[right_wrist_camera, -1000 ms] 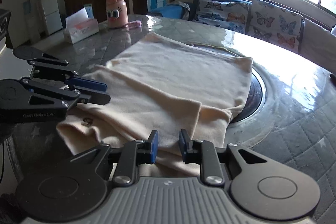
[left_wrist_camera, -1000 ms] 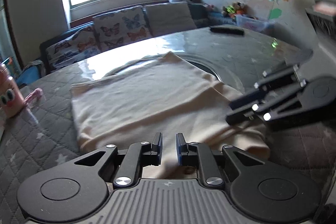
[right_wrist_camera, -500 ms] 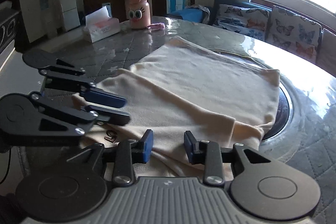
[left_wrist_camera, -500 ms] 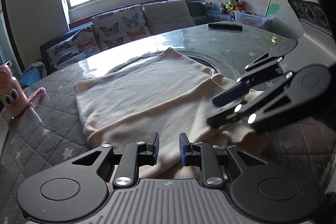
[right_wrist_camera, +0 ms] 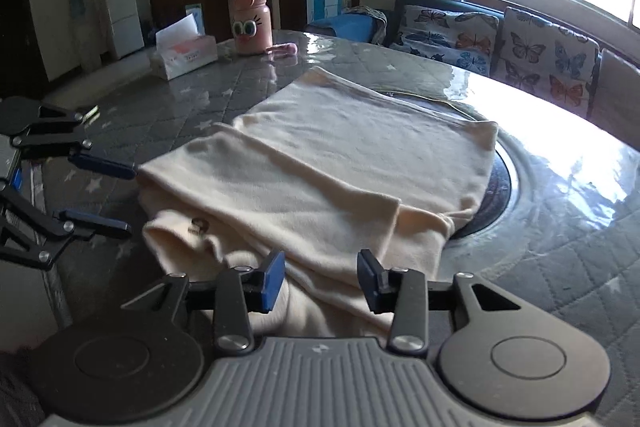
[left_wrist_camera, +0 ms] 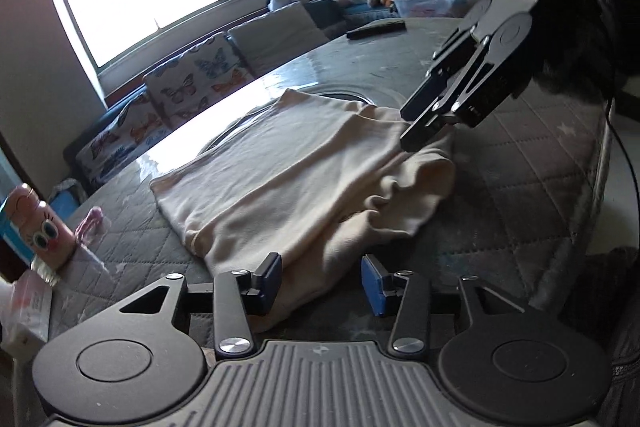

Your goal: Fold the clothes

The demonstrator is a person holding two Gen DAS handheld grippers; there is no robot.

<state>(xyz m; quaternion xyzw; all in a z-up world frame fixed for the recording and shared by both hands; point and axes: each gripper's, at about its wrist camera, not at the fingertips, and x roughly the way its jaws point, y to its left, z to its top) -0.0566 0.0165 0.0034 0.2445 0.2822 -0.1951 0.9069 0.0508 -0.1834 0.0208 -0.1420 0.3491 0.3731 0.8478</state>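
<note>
A: Tools first. The left tool (left_wrist_camera: 321, 283) is seen released, jaws spread, with the near edge of the cream garment (left_wrist_camera: 288, 179) lying between them but not pinched. The same is noted for the right tool (right_wrist_camera: 321, 279): jaws apart, cloth under and between them, nothing grasped.

B: Agreed. Garment location?

A: It is spread on the quilted grey tabletop (left_wrist_camera: 532, 163), near the front edge, partly folded. A loose bunched layer is seen nearest the tools; a flatter panel lies on top of it, further out.

B: Risks?

A: If only the top layer is caught when the jaws are closed, the lower bunched layer would probably be left behind and the fold would come out skewed. The near hem looks rumpled, so creases could be locked in if it is not smoothed first. The cloth sits close to the tabletop's edge; a pull toward the operator could let it slide off. The glossy cover likely gives little friction, so the whole piece might be dragged, not folded.

B: Anything in the way?

A: Not close. The pink bottle (right_wrist_camera: 250, 21) and the tissue box (right_wrist_camera: 184, 53) are well apart from the cloth, at the far side.

B: Orientation?

A: The long axis is judged to run away from the tools, from the near tabletop edge toward the round dark inset (right_wrist_camera: 498, 187) at the middle. The far end overlaps that inset's rim. The small mark (right_wrist_camera: 199, 225) is seen at the near end; which end is the collar cannot be told.
</note>
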